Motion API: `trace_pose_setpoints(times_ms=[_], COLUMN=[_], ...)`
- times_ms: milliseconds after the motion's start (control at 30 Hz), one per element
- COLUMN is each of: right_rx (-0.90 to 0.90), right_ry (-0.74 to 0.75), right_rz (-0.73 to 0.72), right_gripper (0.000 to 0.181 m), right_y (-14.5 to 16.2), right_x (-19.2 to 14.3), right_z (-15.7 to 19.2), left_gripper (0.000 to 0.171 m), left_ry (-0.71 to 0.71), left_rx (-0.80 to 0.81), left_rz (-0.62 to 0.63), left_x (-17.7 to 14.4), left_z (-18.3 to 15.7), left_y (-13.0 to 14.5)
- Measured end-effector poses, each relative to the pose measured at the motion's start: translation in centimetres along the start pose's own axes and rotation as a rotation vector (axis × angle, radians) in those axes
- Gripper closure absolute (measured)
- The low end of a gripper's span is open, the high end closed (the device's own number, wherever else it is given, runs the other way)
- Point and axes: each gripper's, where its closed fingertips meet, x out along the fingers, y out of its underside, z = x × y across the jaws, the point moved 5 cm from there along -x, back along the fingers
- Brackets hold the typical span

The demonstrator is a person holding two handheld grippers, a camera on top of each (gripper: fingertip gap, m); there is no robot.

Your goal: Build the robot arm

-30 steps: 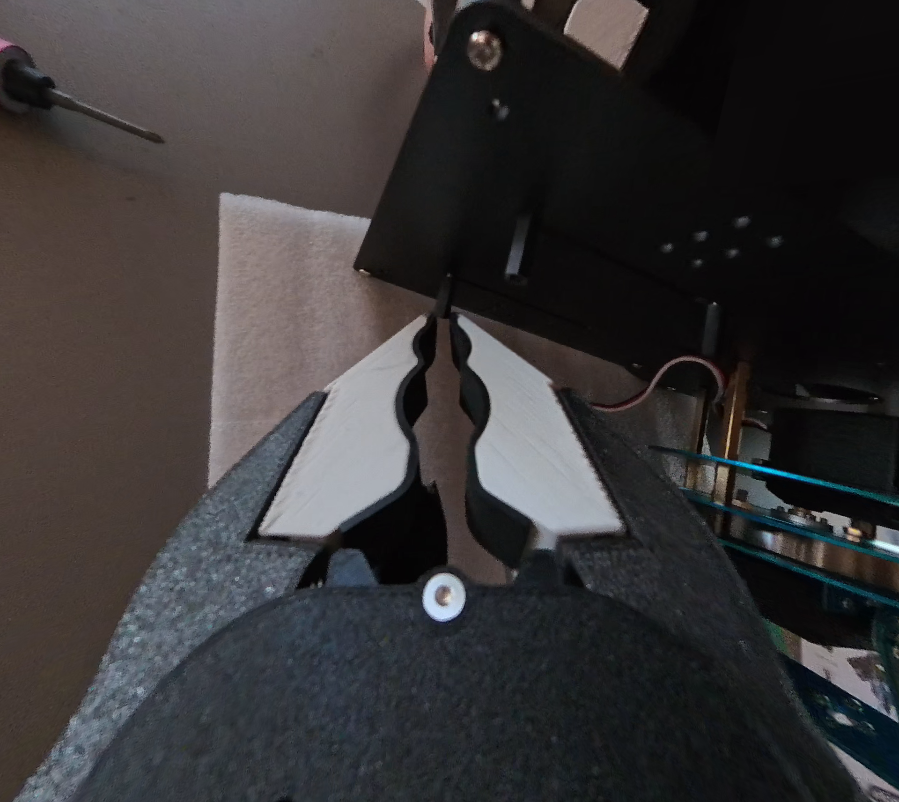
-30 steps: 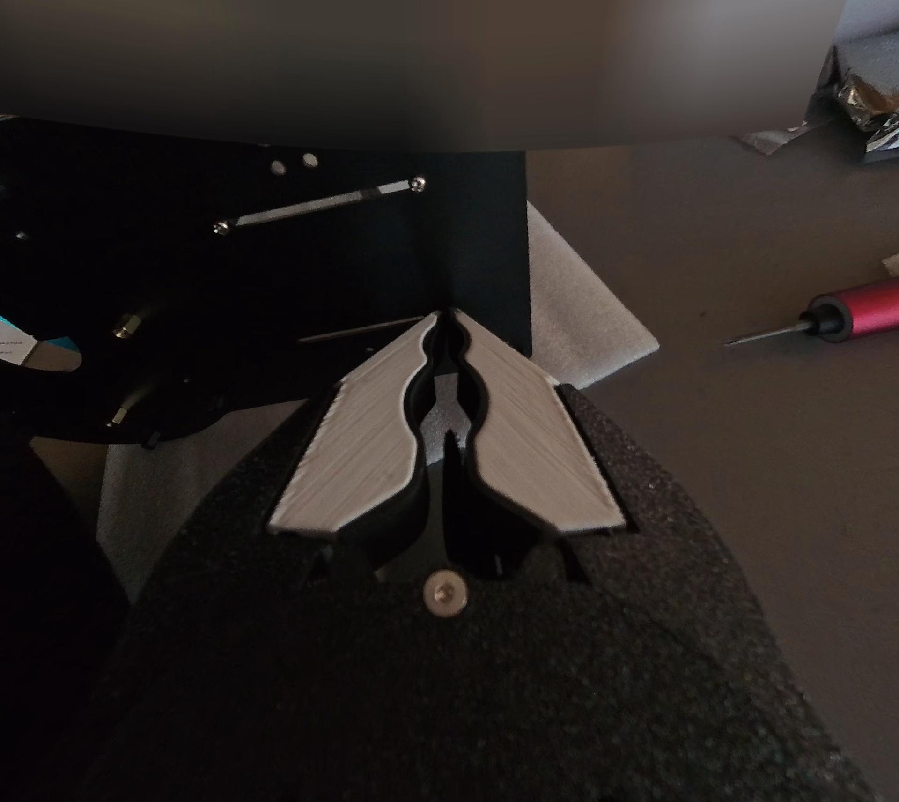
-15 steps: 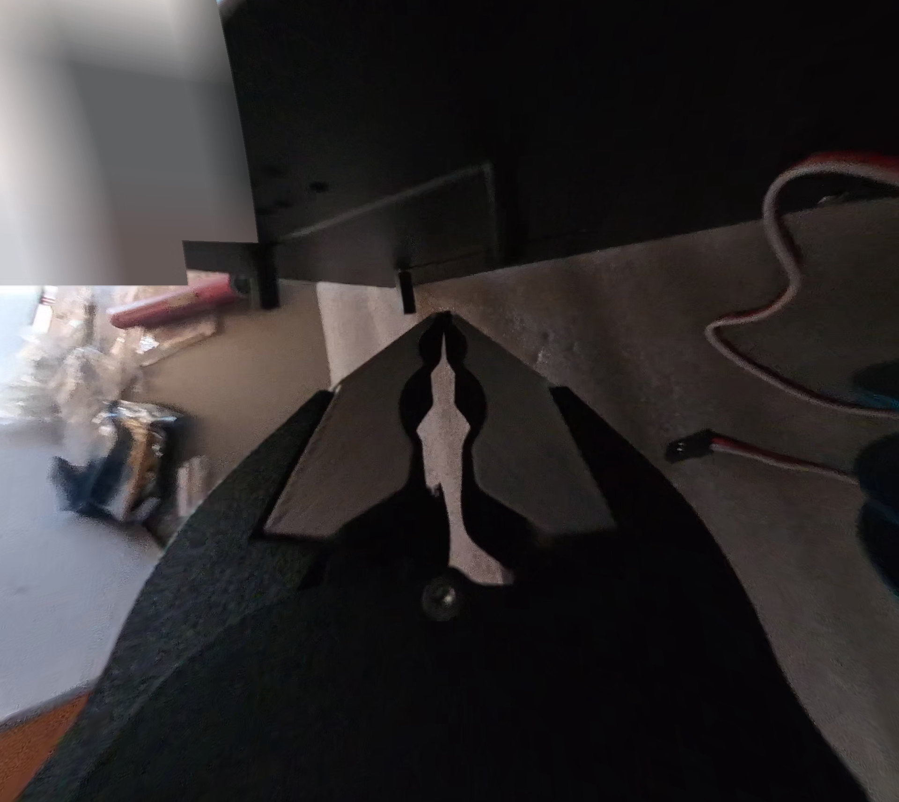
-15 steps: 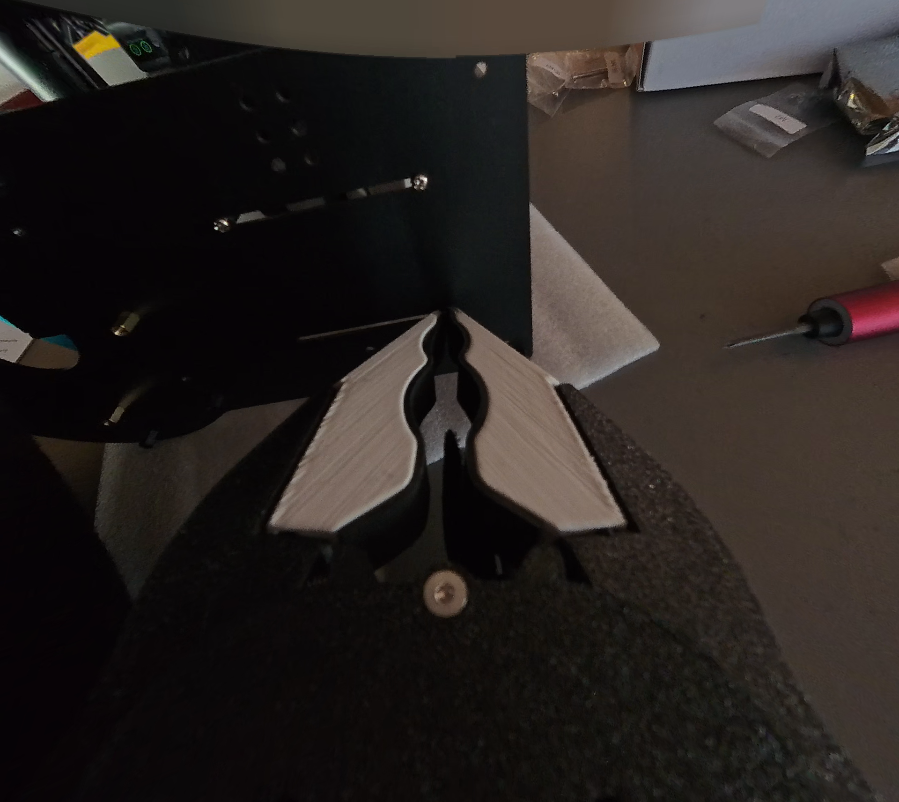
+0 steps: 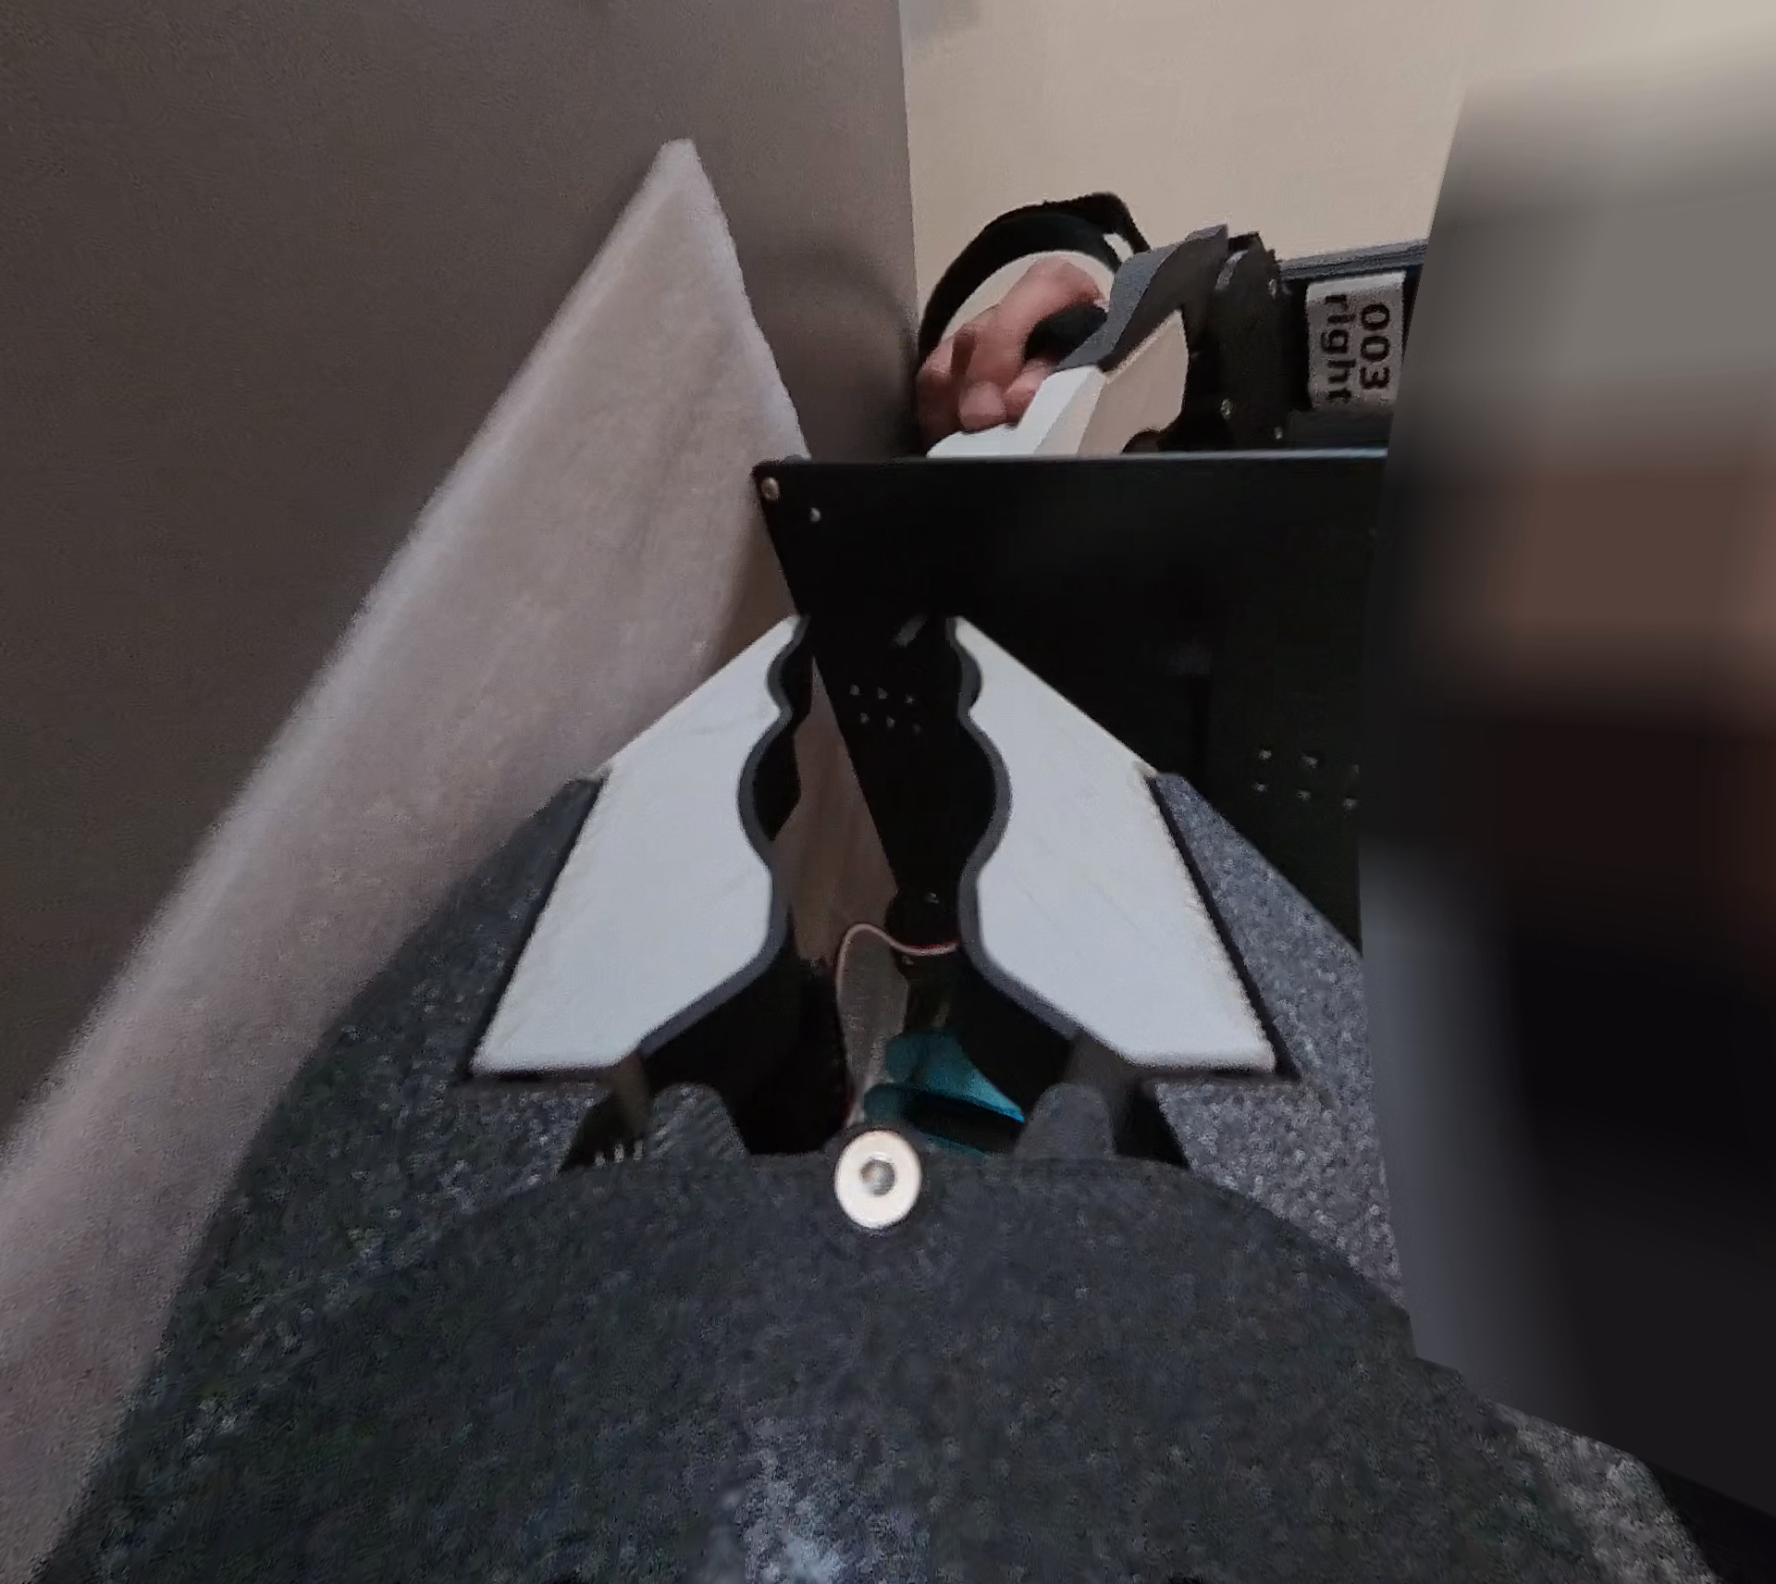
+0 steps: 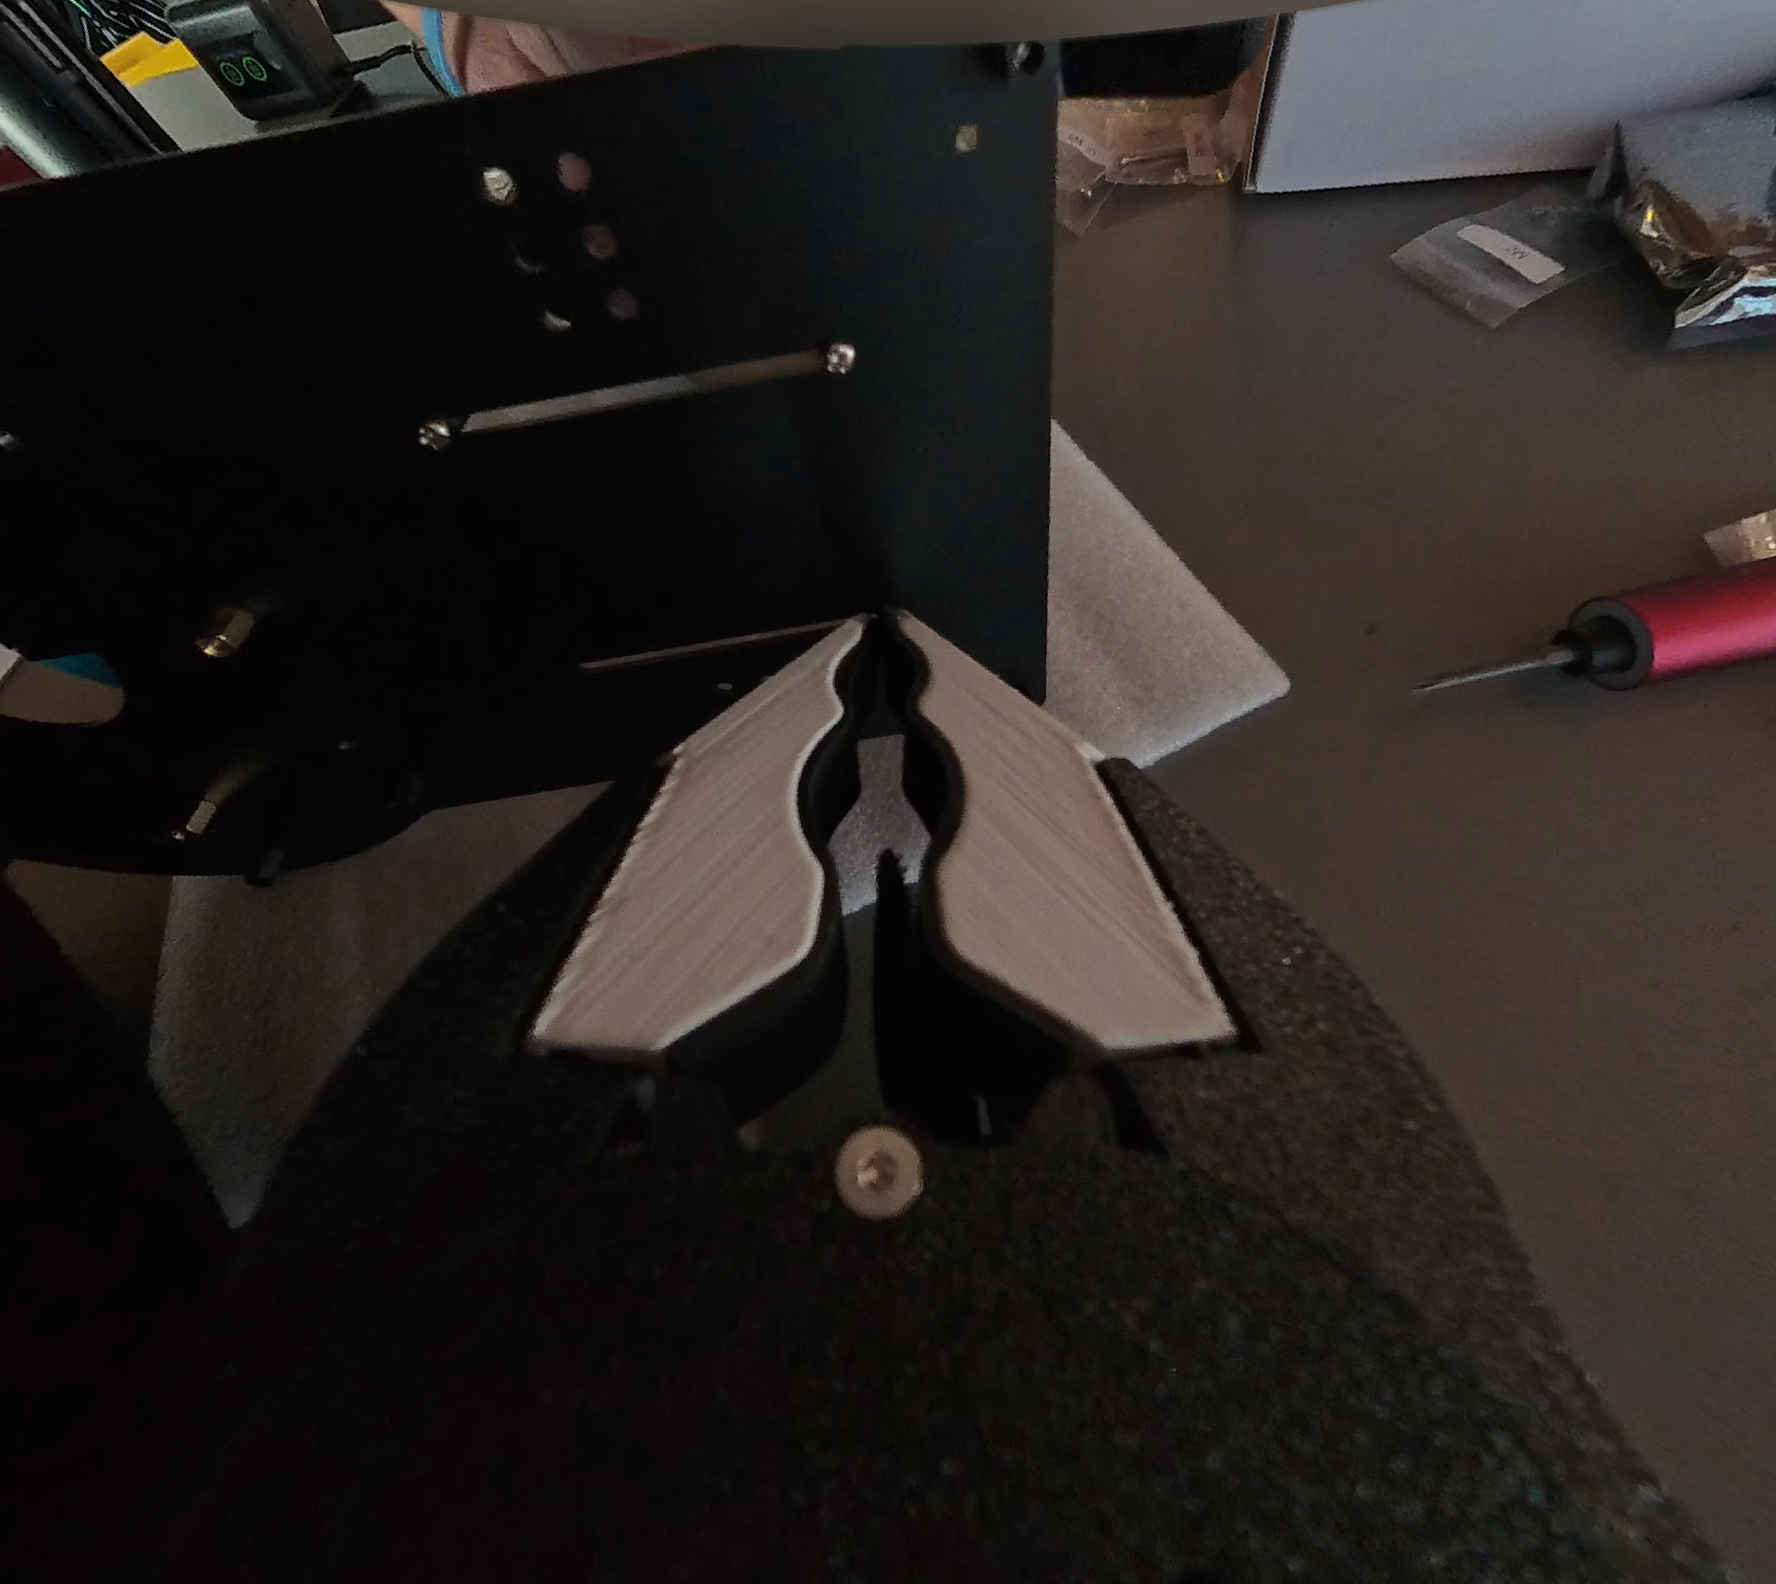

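The left hand-held gripper (image 5: pixel 875 634) has its 2 white fingers (image 5: pixel 673 865) spread to a moderate gap, gripping nothing. The corner of a black metal plate (image 5: pixel 1057 567) runs through that gap, and I cannot tell whether either finger touches it. Deep between the fingers show a thin reddish wire (image 5: pixel 899 947) and a teal part (image 5: pixel 942 1076). Left of the plate lies a white foam sheet (image 5: pixel 538 577) on the grey desk (image 5: pixel 336 144). Beyond the plate's far edge a person's hand (image 5: pixel 990 365) grips the other gripper's handle.

In the right wrist view, the black metal plate (image 6: pixel 673 384) stands upright on the white foam sheet (image 6: pixel 1134 605), with a cluster of small holes and a slim silver standoff (image 6: pixel 634 396) screwed across its face. The right hand-held gripper (image 6: pixel 882 620) is pinched narrow on the plate's lower edge, near its right corner. Right of it, well apart on the grey desk (image 6: pixel 1345 913), lies a red-handled screwdriver (image 6: pixel 1672 644), its tip pointing toward the foam. Farther back sit several small plastic bags (image 6: pixel 1480 259) and a white box (image 6: pixel 1499 48).
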Motion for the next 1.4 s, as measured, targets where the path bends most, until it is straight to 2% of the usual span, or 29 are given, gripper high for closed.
trace_pose_setpoints(times_ms=[200,333,467,600,733,967,1167,1300,1400], right_rx=[0.001,0.004,0.005,0.008,0.002,0.002,0.005,0.001,-0.003], right_ry=[0.000,-0.002,-0.002,-0.005,-0.002,-0.006,-0.020,-0.022,-0.021], right_rz=[0.000,0.000,0.001,0.000,0.000,0.002,0.007,0.007,0.006], right_gripper=[0.181,0.181,0.181,0.181,0.181,0.181,0.181,0.181,0.181], right_y=[0.0,0.0,0.0,0.0,0.0,0.0,0.0,0.0,-0.1], right_x=[0.0,0.0,0.0,0.0,0.0,0.1,0.1,0.1,0.1], right_z=[0.0,0.0,-0.1,-0.1,0.0,0.0,0.1,0.2,0.1], left_gripper=[0.154,0.161,0.166,0.166,0.166,0.167,0.167,0.165,0.166], left_ry=[0.100,0.134,0.115,-0.035,-0.236,-0.539,-0.821,-0.895,-0.882], left_rx=[-0.093,-0.132,-0.073,0.246,0.701,1.357,1.992,2.151,2.049], left_rz=[-0.024,-0.085,-0.105,-0.092,-0.030,0.061,0.153,0.178,0.178], left_x=[0.6,0.5,0.5,0.5,0.7,1.3,1.6,1.7,1.6], left_z=[-0.3,-0.2,-0.4,-1.1,-1.9,-2.2,-2.2,-2.2,-2.2], left_y=[0.6,0.4,0.4,0.5,0.8,1.6,2.2,2.3,2.2])
